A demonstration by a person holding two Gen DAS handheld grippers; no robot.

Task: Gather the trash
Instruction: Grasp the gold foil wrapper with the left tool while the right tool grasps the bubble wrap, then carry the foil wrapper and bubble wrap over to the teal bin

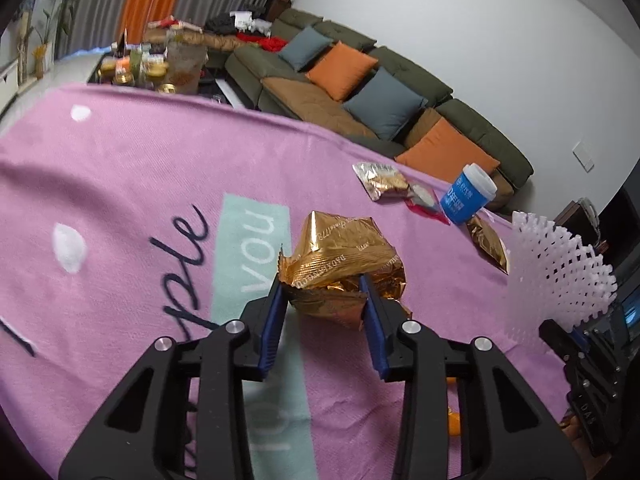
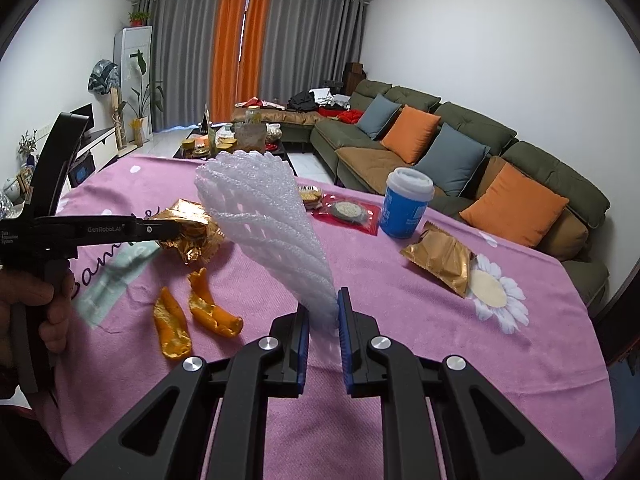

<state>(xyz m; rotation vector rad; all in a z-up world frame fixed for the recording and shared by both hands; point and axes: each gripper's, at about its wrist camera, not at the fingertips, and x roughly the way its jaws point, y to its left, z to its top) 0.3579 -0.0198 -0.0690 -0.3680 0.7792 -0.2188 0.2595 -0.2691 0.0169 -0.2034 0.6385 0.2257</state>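
My left gripper [image 1: 323,285] is shut on a crumpled gold foil wrapper [image 1: 344,264] just above the pink tablecloth [image 1: 120,184]. It shows from the side in the right wrist view [image 2: 172,230] with the wrapper [image 2: 192,236]. My right gripper [image 2: 323,304] is shut on a white foam fruit net [image 2: 264,220], held upright; the net also shows at the right of the left wrist view [image 1: 560,272]. On the cloth lie orange peels [image 2: 192,316], a gold packet [image 2: 440,258], a blue paper cup [image 2: 406,208], a red cracker packet [image 2: 348,212] and a silver wrapper [image 1: 380,180].
The table is covered by the pink cloth [image 2: 400,320]. Behind it stand a green sofa [image 2: 480,148] with orange and grey cushions and a cluttered coffee table [image 2: 228,140]. The person's hand [image 2: 48,304] holds the left gripper's handle.
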